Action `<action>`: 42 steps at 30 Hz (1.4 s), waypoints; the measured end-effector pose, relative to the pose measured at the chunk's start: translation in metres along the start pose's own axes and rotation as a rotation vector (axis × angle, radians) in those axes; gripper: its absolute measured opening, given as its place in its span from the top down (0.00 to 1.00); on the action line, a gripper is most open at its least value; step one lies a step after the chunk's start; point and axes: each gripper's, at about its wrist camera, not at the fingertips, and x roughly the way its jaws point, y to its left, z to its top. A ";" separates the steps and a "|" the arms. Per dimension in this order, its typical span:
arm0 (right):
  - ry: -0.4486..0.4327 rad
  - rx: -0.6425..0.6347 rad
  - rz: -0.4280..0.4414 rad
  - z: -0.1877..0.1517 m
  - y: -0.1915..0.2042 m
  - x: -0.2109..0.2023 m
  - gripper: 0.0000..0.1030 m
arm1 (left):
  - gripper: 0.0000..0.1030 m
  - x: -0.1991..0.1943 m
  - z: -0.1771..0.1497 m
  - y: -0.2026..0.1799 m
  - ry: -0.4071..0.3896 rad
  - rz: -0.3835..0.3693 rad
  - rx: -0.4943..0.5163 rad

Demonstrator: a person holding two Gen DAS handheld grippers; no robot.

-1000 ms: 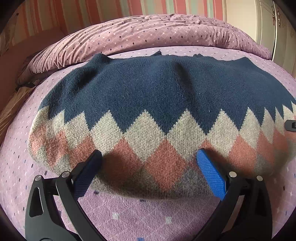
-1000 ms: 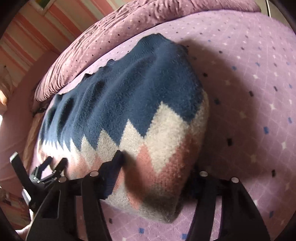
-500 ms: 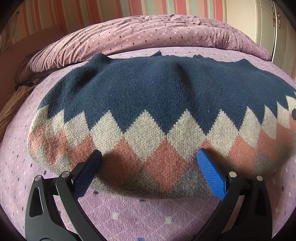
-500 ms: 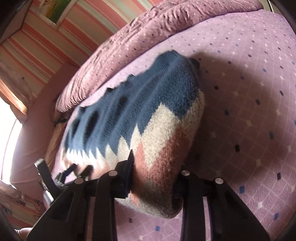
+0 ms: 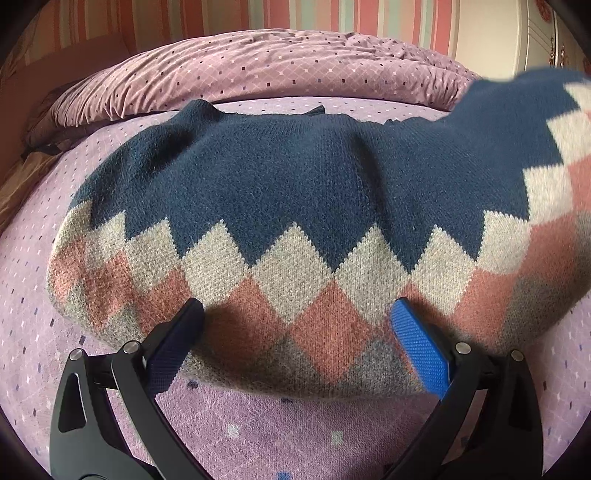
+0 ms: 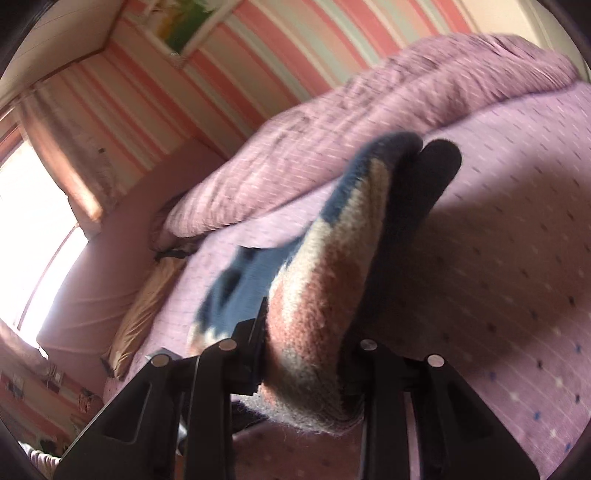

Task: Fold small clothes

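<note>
Right gripper (image 6: 306, 354) pinched sweater (image 5: 295, 206) hem corner, raised it off bed (image 5: 258, 435). Left gripper (image 5: 295, 332) sat at near hem, fingers spread, gripping nothing. My read: carry corner across in low arc, left pins hem so edges align.

home bedroom: bed (image 5: 258, 435) with purple duvet (image 5: 258, 70), striped wallpaper (image 6: 236, 74), curtained window (image 6: 33, 229), framed picture (image 6: 184, 22).

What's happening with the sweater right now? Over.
Right gripper shut on navy knit sweater with diamond hem, corner lifted. Left gripper open over hem. Nothing in the way on purple bedspread.
</note>
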 end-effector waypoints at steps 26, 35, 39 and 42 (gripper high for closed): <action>0.187 -0.231 -0.035 -0.040 0.155 0.165 0.77 | 0.03 -0.109 0.012 0.195 -0.231 0.009 -0.163; 0.210 -0.397 -0.278 -0.087 0.179 0.221 0.40 | 0.03 -0.128 0.013 0.246 -0.242 0.062 -0.194; 0.173 -0.433 -0.207 -0.077 0.208 0.192 0.17 | 0.03 -0.135 0.019 0.252 -0.249 0.052 -0.220; 0.030 -0.391 -0.163 -0.062 0.205 0.128 0.10 | 0.03 -0.137 0.030 0.237 -0.242 -0.012 -0.223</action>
